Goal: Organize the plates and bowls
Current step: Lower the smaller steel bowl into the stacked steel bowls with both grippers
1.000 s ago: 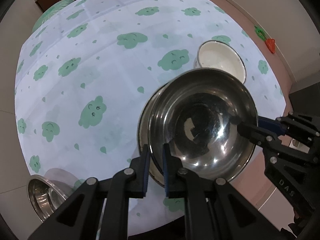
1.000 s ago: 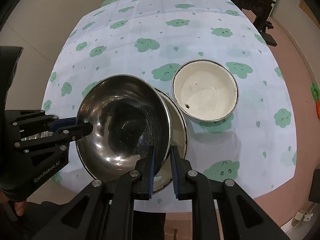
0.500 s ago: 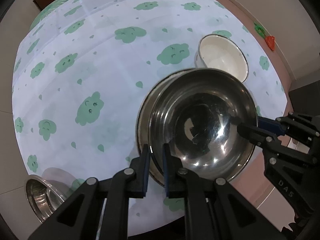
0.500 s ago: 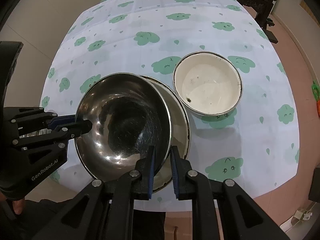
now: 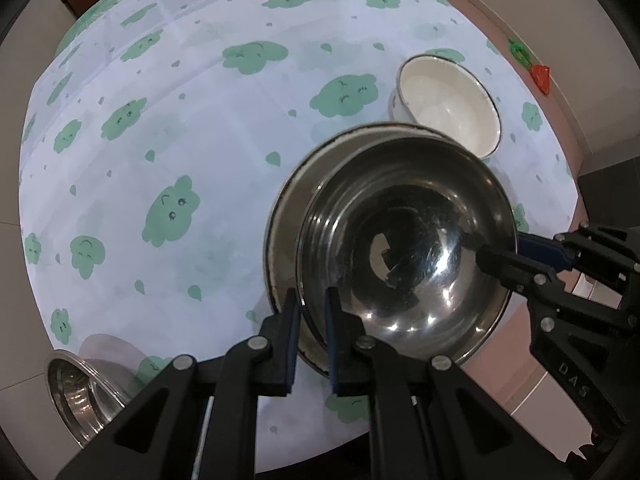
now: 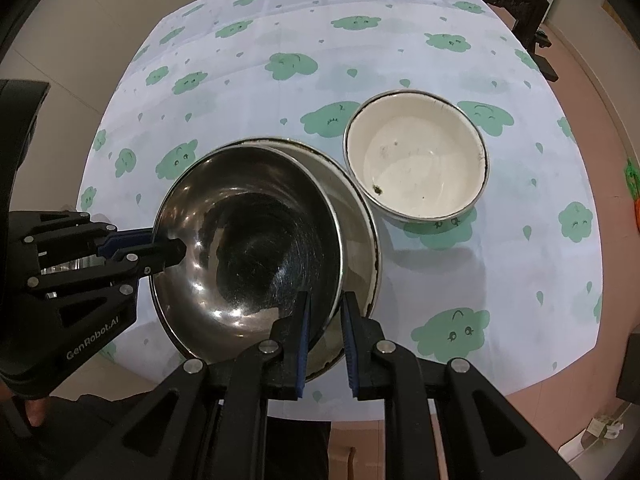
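Note:
A shiny steel bowl [image 5: 400, 240] hangs just over a larger metal dish [image 5: 284, 240] with a dark chipped rim, which rests on the table near its front edge. My left gripper [image 5: 312, 300] is shut on the bowl's near-left rim. The right gripper [image 5: 496, 256] pinches the opposite rim. In the right wrist view the same steel bowl [image 6: 248, 248] covers most of the larger dish [image 6: 356, 232]; my right gripper [image 6: 326, 304] is shut on its rim and the left gripper [image 6: 168, 248] bites it from the left.
A white enamel bowl [image 6: 416, 160] [image 5: 448, 104] stands upright just beyond the dish on the right. Another steel bowl [image 5: 80, 396] sits at the table's near-left edge. The round table wears a cloud-print cloth [image 5: 160, 120]. Dark furniture [image 6: 512, 0] stands behind.
Both grippers keep their hold on the steel bowl. The table has only drifted slightly in both views.

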A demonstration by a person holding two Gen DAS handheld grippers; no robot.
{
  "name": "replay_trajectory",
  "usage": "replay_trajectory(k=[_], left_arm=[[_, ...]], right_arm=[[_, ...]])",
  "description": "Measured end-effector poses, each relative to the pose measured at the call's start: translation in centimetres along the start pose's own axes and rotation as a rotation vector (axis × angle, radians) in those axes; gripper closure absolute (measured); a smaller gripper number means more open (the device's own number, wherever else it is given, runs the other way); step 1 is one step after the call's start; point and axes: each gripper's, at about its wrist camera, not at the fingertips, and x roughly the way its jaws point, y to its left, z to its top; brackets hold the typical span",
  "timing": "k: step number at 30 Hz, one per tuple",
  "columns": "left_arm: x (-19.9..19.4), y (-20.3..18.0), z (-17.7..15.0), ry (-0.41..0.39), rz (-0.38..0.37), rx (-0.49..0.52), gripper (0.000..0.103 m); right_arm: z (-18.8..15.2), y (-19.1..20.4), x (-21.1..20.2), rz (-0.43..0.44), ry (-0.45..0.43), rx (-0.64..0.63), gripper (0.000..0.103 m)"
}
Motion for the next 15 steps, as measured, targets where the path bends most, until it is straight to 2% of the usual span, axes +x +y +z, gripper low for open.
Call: replay_trajectory(k=[15], left_arm=[[0.42,-0.19,0.17,0.003,0.006,-0.006,0.094]], right_arm=[[-0.22,0.19,0.37,-0.01,0.005,-0.018,0.084]])
